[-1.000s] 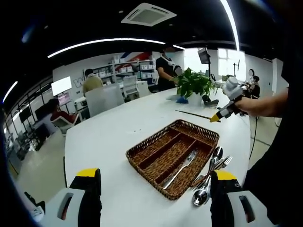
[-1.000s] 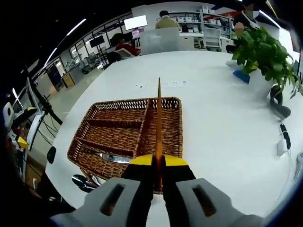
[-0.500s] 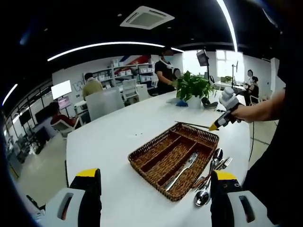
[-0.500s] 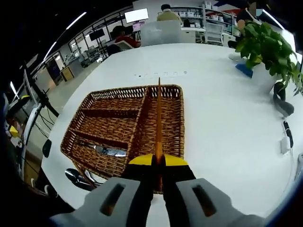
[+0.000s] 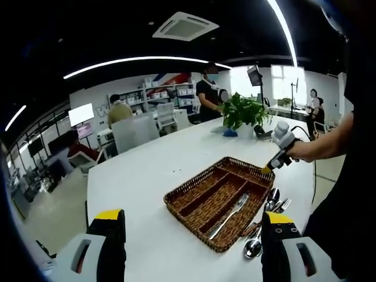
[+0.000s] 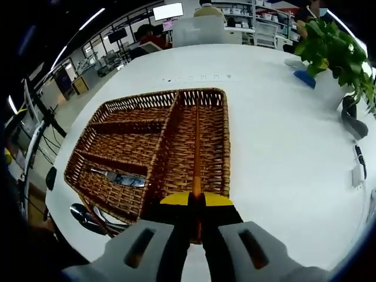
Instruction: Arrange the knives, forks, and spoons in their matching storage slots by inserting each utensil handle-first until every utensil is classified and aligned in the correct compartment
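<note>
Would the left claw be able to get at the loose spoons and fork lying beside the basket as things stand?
Probably yes. The left claw is open and holds nothing, and the loose spoons and fork lie on the white table just ahead of its right jaw, outside the wicker basket, with nothing over them.

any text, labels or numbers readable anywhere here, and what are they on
None can be read.
Wall lettering behind the seated person in the left gripper view: large letters, partly hidden, too blurred to read.
Wall screen in the right gripper view: bright, no legible text.
Small marks on the white table beyond the wicker tray: too small to read.
</note>
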Motion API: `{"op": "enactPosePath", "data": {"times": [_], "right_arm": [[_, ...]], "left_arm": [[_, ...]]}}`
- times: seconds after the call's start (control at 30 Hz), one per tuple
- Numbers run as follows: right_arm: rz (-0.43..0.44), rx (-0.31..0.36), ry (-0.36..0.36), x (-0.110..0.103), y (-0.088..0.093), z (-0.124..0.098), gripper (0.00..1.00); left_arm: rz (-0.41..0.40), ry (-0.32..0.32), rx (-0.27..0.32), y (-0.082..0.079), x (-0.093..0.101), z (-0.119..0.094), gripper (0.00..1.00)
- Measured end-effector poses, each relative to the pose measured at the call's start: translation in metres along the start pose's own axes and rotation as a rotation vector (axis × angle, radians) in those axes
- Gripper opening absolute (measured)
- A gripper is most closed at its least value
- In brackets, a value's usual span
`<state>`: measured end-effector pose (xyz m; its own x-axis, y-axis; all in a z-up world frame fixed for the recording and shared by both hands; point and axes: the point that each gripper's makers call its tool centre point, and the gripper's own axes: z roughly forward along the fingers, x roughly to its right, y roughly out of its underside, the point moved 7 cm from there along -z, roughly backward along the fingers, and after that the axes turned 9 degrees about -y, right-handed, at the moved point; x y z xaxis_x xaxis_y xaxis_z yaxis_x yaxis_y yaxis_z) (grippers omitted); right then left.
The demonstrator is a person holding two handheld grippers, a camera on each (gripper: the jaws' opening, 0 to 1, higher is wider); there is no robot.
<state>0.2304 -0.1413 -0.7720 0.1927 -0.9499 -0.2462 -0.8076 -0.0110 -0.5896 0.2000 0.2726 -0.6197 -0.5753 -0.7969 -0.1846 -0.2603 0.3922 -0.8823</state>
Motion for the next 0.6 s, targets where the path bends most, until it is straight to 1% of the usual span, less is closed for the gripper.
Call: {"op": "enactPosePath", "data": {"times": [0.17, 0.37, 0.5, 0.6], "right_arm": [[0.001, -0.011, 0.001, 0.002, 0.000, 0.005, 0.03], [-0.009, -0.026, 0.002, 0.000, 0.001, 0.013, 0.03], [0.001, -0.033, 0.001, 0.000, 0.000, 0.019, 0.03], [0.000, -0.046, 0.000, -0.001, 0.005, 0.022, 0.03]], "left_arm": [[-0.002, -0.007, -0.004, 0.002, -0.002, -0.002, 1.00], [-0.001, -0.019, 0.000, 0.003, -0.004, -0.002, 1.00], [0.001, -0.019, -0.003, 0.003, -0.004, -0.002, 1.00], [-0.001, -0.019, -0.004, 0.003, -0.005, -0.002, 1.00]]}}
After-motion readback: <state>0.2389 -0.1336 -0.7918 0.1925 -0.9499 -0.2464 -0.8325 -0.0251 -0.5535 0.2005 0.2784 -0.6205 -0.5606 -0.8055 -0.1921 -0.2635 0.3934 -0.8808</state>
